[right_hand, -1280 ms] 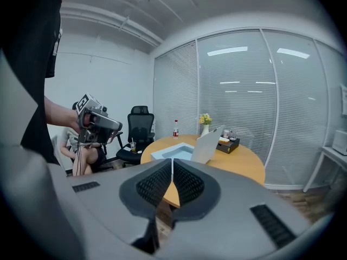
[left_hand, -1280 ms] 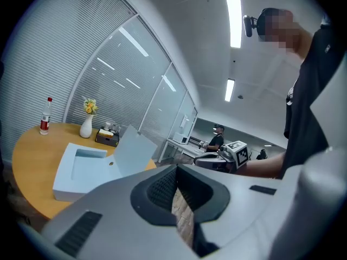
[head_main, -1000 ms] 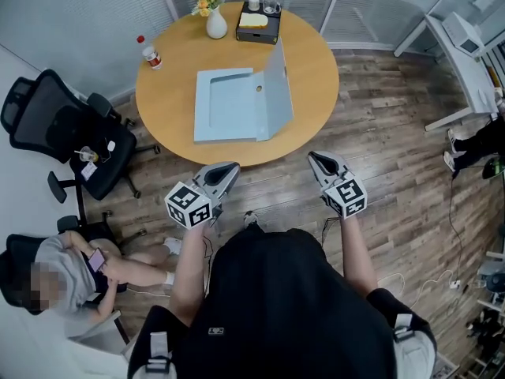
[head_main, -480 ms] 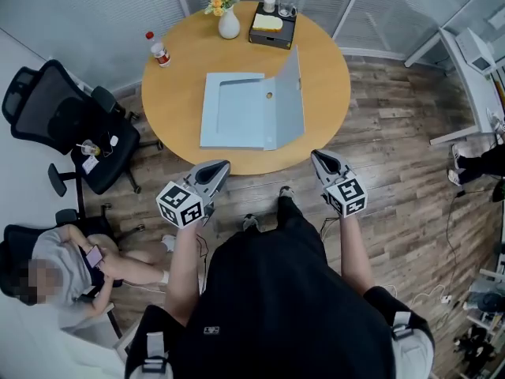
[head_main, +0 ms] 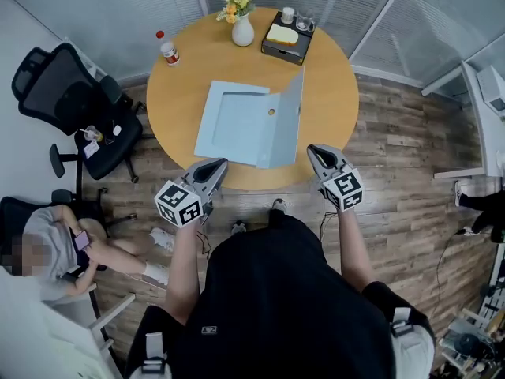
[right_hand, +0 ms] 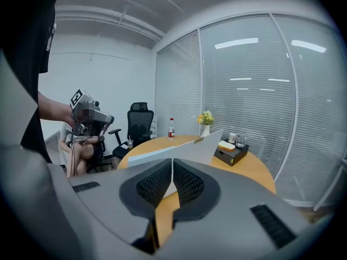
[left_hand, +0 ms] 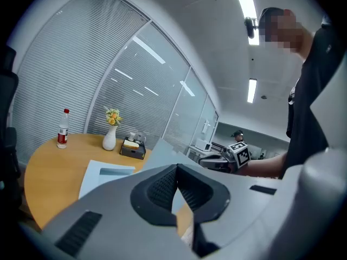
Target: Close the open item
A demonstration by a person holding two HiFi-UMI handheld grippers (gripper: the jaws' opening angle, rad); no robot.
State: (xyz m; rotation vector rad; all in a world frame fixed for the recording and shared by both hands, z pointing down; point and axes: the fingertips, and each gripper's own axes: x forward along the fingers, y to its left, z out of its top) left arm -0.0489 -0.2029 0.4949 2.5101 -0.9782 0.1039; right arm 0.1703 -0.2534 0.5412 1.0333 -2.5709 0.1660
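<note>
I count one pale blue folder (head_main: 237, 123) on the round wooden surface (head_main: 185, 73). It lies toward the near edge, base flat, with its lid (head_main: 289, 117) standing up along the right side. Behind it are one white vase (head_main: 243, 31) of flowers, one red-capped bottle (head_main: 168, 51) and one black tray (head_main: 284, 44). Beside the surface are one empty black chair (head_main: 71, 93) and one seated person (head_main: 59, 251). My left gripper (head_main: 213, 166) and right gripper (head_main: 319, 153) hover by the near edge, apart from the folder. Both pairs of jaws are pressed together with nothing between them. The bottle's label is too small to read.
</note>
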